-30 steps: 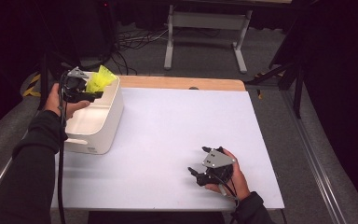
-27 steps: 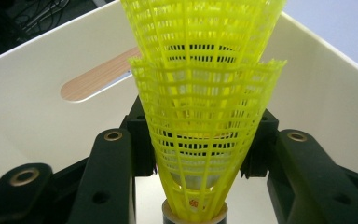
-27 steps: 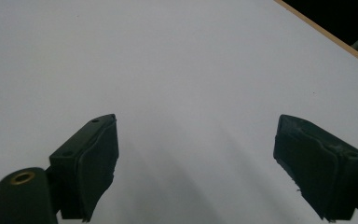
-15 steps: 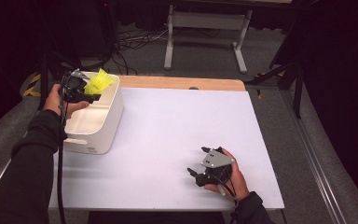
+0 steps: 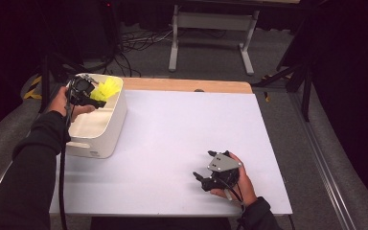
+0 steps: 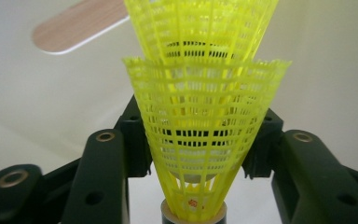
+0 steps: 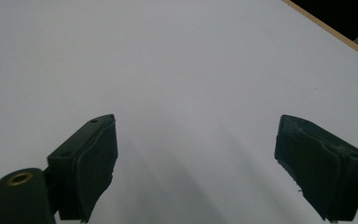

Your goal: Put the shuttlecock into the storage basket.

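Shuttlecocks (image 6: 200, 135), two nested, yellow, between the left tongs (image 6: 200, 158), whose jaws have just been opening beside the skirt, over the bin (image 5: 106, 129). Right tongs (image 7: 196, 158) spread, empty, above the tabletop (image 5: 172, 139).

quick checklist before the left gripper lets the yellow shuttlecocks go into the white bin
1. Shuttlecocks between the left gripper pads: ok, two nested; jaws have just been opening.
2. Pads pressing the skirt: cannot tell, they sit right at its sides.
3. Left gripper over the white bin: ok, above its far end.
4. Bin upright on the table: ok.
5. Right gripper out of the way: ok, open, holding nothing, low over the table's near side.
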Tool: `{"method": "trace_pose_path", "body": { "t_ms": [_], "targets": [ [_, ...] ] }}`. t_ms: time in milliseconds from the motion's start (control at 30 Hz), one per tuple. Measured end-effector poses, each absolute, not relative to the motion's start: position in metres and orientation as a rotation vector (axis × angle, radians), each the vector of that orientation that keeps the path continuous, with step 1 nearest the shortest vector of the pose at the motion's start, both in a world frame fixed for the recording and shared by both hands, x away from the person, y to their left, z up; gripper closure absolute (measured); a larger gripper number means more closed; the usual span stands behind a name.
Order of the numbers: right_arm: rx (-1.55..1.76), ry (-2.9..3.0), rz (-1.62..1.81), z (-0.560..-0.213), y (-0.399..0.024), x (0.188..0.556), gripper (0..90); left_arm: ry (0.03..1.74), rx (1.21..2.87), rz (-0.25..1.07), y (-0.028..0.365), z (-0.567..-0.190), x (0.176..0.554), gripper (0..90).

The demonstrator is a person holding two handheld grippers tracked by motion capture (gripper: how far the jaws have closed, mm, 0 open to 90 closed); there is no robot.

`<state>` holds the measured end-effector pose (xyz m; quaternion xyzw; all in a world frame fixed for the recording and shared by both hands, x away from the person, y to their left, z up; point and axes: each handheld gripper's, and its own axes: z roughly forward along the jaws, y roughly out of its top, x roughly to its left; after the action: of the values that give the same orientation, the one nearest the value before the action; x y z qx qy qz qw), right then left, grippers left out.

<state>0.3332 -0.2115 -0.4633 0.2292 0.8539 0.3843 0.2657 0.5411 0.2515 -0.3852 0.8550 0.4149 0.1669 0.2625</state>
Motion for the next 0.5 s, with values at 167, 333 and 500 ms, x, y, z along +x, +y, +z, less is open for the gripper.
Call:
{"method": "trace_pose_path", "body": {
  "t_ms": [167,333,500],
  "targets": [
    [0.636,2.326,1.055,-0.4627,-0.2100,0.3334,13.6,1.131,2.361,0.383,0.2456,-0.3905,0.5437,39.8],
    [0.638,2.325,1.051,-0.4625,-0.2092,0.3333,13.5,1.158,2.343,0.387,0.2435,-0.3895,0.5418,18.5],
    [0.635,2.328,1.035,-0.4625,-0.2092,0.3332,13.8,1.112,2.304,0.415,0.2435,-0.3848,0.5378,12.5]
  ]
}}
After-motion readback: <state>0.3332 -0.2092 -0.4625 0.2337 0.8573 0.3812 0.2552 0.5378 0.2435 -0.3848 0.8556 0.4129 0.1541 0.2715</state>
